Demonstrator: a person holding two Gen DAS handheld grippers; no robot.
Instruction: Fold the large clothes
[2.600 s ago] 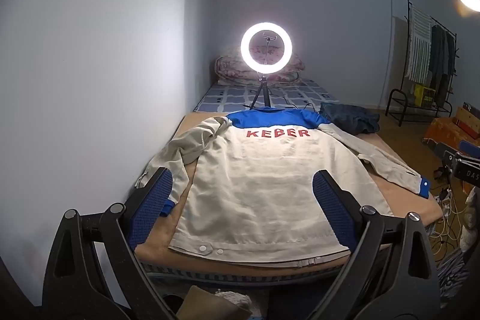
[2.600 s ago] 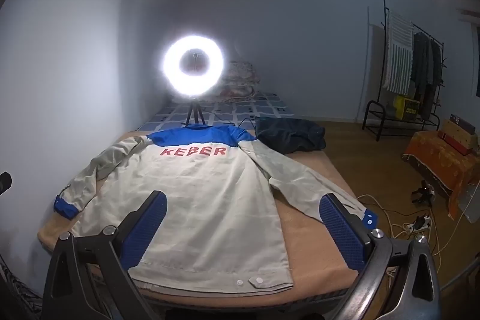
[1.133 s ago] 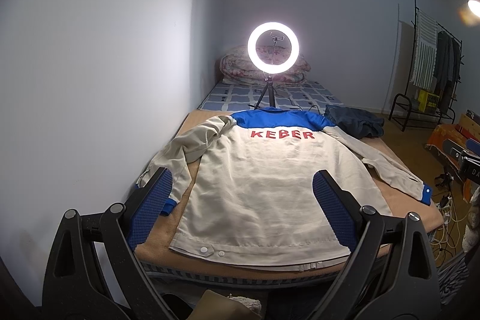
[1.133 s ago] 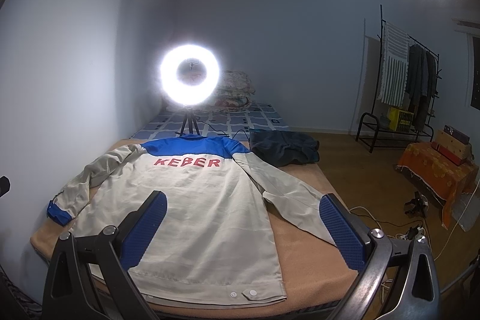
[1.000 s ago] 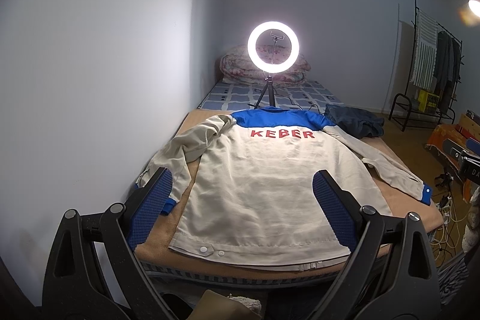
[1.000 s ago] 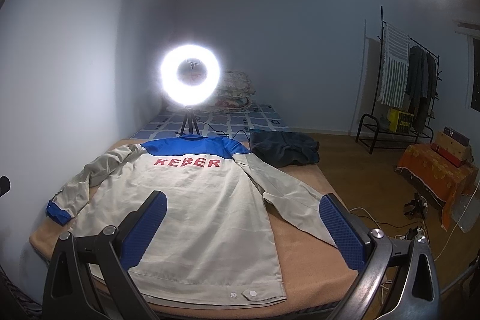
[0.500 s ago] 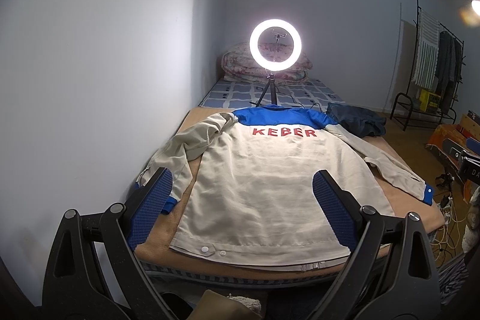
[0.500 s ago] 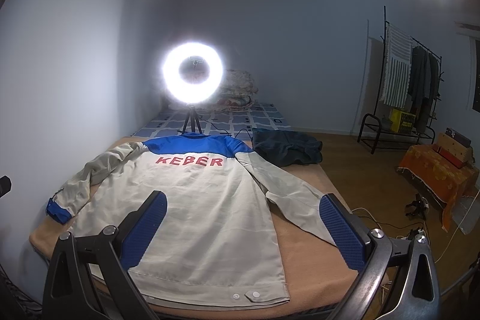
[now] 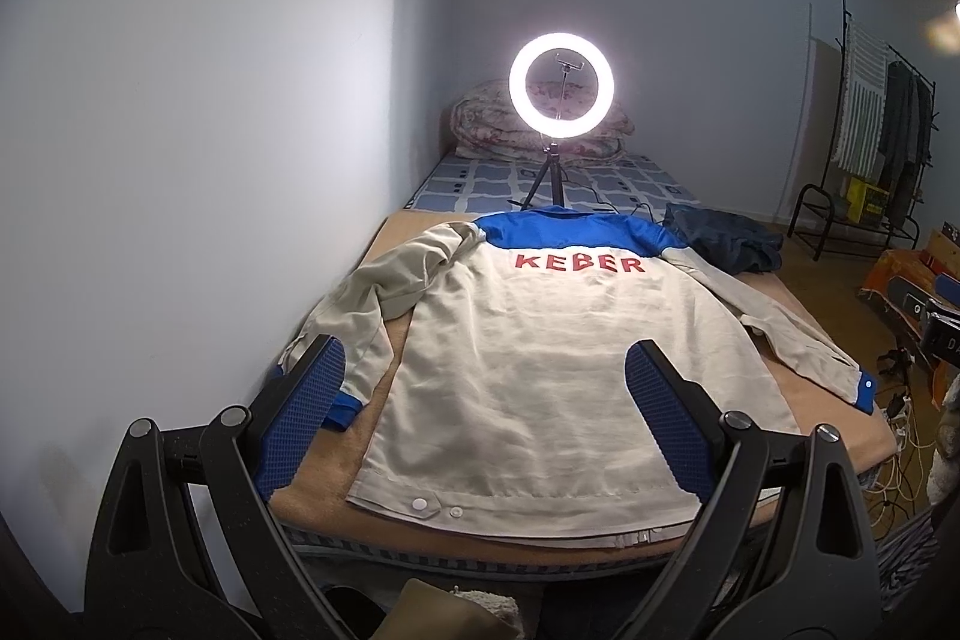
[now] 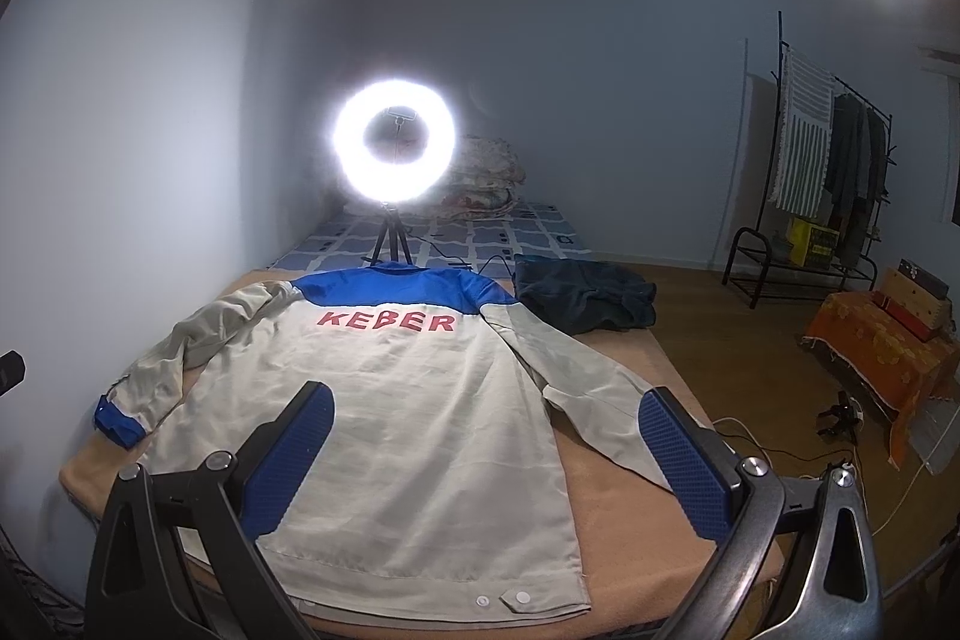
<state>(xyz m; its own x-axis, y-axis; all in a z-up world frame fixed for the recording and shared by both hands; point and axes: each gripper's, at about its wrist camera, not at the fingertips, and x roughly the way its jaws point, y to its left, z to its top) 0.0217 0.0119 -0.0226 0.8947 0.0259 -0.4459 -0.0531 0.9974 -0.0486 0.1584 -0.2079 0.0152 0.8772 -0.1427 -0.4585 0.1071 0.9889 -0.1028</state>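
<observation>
A large beige jacket point(image 9: 552, 358) point(image 10: 396, 418) with a blue yoke and red letters KEBER lies back-up, spread flat on a tan blanket point(image 9: 324, 490) point(image 10: 636, 496) over the bed. Both sleeves reach outward, each ending in a blue cuff point(image 9: 864, 391) point(image 10: 120, 418). My left gripper point(image 9: 486, 370) hovers open before the jacket's hem, nothing between its blue pads. My right gripper point(image 10: 480, 418) is also open and empty, held above the hem's right half.
A lit ring light point(image 9: 561, 85) point(image 10: 396, 142) on a tripod stands beyond the collar. A dark blue garment point(image 9: 726, 238) point(image 10: 585, 295) lies at the jacket's right shoulder. The wall runs along the bed's left side. A clothes rack point(image 10: 828, 172), an orange-covered box point(image 10: 882, 352) and floor cables point(image 10: 828, 448) are on the right.
Both views have shifted slightly, with the jacket sitting a little lower and nearer in frame than 2.6 s ago. The jacket itself has not moved; both grippers stay open.
</observation>
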